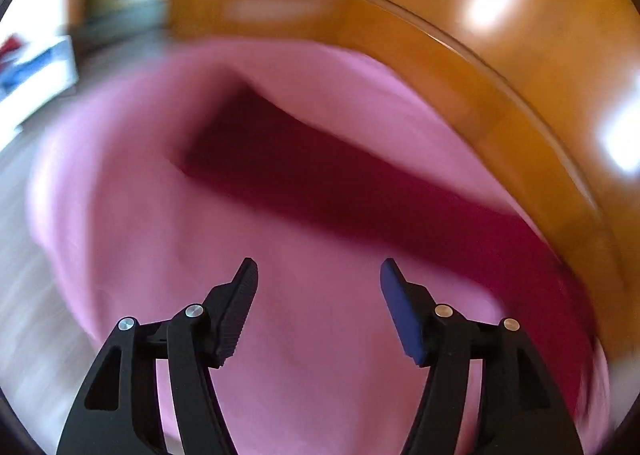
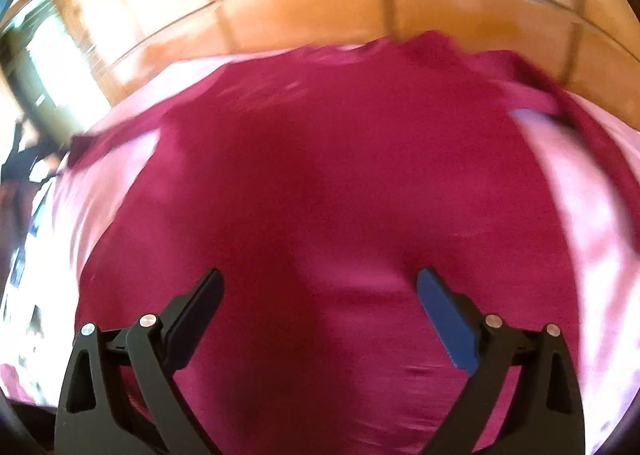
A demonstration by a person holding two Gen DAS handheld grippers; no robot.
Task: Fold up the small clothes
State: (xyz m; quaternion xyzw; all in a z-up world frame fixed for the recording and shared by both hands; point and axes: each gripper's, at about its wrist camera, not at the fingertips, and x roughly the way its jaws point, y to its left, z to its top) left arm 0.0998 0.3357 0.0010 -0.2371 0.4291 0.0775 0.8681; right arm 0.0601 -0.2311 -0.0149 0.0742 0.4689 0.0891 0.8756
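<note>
While your left gripper [image 1: 319, 271] points down over the pink cloth [image 1: 132, 223], its two fingers stand well apart with nothing between them, and only pink fabric shows through the gap. In this left wrist view the dark red garment [image 1: 320, 175] lies ahead of the fingertips as a long band running from the upper middle of the cloth down toward the right edge. It passes just beyond the blue-padded finger [image 1: 402, 315] and clear of the black one [image 1: 236, 315]. I cannot tell whether the tips touch the cloth, since the whole picture is blurred. The pink cloth is spread on a glossy orange-brown wooden table [image 1: 520, 67], whose bare surface curves around its far and right side.

In the right wrist view, your right gripper [image 2: 319, 281] is also spread wide and holds nothing. Here the dark red garment [image 2: 320, 175] fills most of the picture, lying under and ahead of both fingers, with its ragged far edge near the table [image 2: 320, 3]. The pink cloth [image 2: 592, 215] shows as strips on the left and right of the garment. Whether the fingertips rest on the fabric or hang above it is not clear.
</note>
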